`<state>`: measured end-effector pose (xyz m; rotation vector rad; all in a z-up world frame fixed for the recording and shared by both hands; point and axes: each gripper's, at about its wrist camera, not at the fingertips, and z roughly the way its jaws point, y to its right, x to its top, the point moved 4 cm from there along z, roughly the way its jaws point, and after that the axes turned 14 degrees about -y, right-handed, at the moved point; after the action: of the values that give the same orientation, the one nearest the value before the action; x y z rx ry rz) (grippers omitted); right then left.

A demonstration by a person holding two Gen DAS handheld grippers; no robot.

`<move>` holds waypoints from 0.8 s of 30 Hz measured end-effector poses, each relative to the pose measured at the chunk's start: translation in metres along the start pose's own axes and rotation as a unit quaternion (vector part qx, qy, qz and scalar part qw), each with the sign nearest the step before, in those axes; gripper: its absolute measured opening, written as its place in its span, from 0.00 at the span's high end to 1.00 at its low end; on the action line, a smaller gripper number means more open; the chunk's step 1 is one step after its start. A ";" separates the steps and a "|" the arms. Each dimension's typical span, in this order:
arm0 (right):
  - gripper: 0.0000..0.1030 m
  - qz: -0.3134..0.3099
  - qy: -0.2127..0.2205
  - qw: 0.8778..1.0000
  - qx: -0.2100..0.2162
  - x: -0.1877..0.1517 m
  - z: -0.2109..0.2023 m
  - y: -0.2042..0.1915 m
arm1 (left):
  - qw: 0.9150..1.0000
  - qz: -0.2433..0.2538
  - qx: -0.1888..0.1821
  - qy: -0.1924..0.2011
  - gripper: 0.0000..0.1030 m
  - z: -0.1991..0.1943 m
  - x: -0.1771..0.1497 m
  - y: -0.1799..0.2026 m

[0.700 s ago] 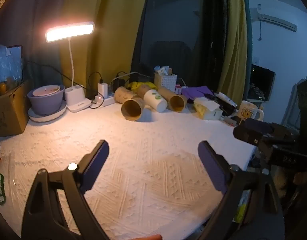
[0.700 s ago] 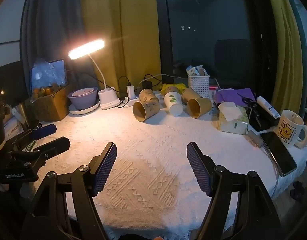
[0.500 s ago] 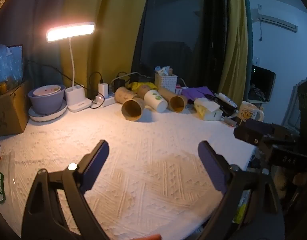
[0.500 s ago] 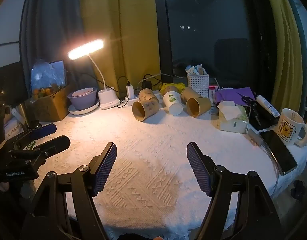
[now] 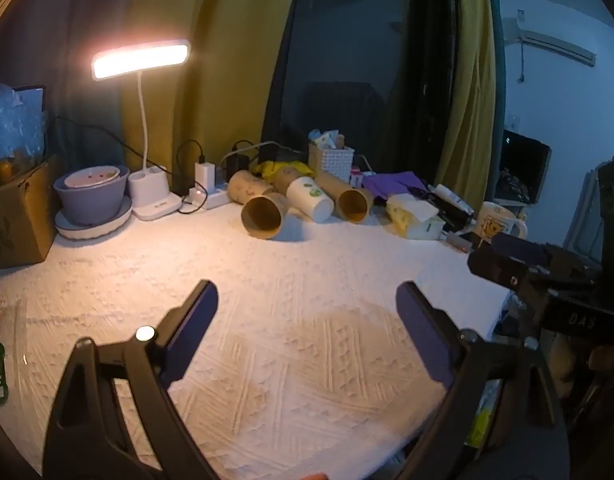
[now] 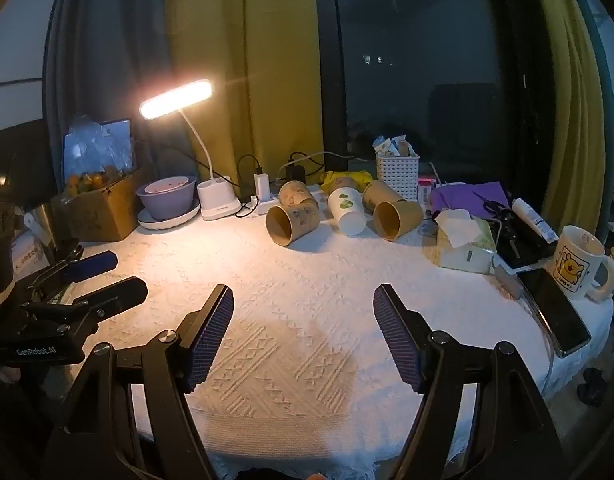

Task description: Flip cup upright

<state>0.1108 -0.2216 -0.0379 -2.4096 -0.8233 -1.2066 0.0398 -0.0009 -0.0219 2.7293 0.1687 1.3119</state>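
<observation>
Several paper cups lie on their sides at the far edge of the white textured tablecloth (image 5: 307, 280). A brown cup (image 5: 263, 216) (image 6: 293, 222) points its mouth toward me. A white cup with green leaves (image 5: 311, 200) (image 6: 347, 210) lies beside it. Another brown cup (image 5: 349, 200) (image 6: 395, 212) lies to the right. My left gripper (image 5: 307, 308) is open and empty over the near cloth. My right gripper (image 6: 303, 316) is open and empty, also well short of the cups.
A lit desk lamp (image 5: 141, 58) stands at the back left by a purple bowl (image 5: 91, 196) and a cardboard box (image 5: 15, 216). A white basket (image 6: 398, 176), tissue pack (image 6: 465, 244), phone (image 6: 555, 312) and bear mug (image 6: 579, 264) crowd the right side.
</observation>
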 end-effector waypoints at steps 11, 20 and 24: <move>0.27 0.000 -0.001 1.000 0.000 -0.001 0.000 0.000 | 1.000 -0.002 0.000 -0.001 0.11 0.001 -0.001 0.001; 0.27 0.000 -0.002 1.000 0.000 -0.001 0.001 0.000 | 1.000 -0.004 -0.002 -0.003 0.11 0.002 -0.001 0.001; 0.27 -0.001 -0.002 1.000 0.000 -0.001 0.001 -0.001 | 1.000 -0.005 -0.003 -0.005 0.11 0.002 -0.002 0.001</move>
<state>0.1106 -0.2210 -0.0396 -2.4128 -0.8261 -1.2024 0.0401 -0.0026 -0.0249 2.7256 0.1756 1.2941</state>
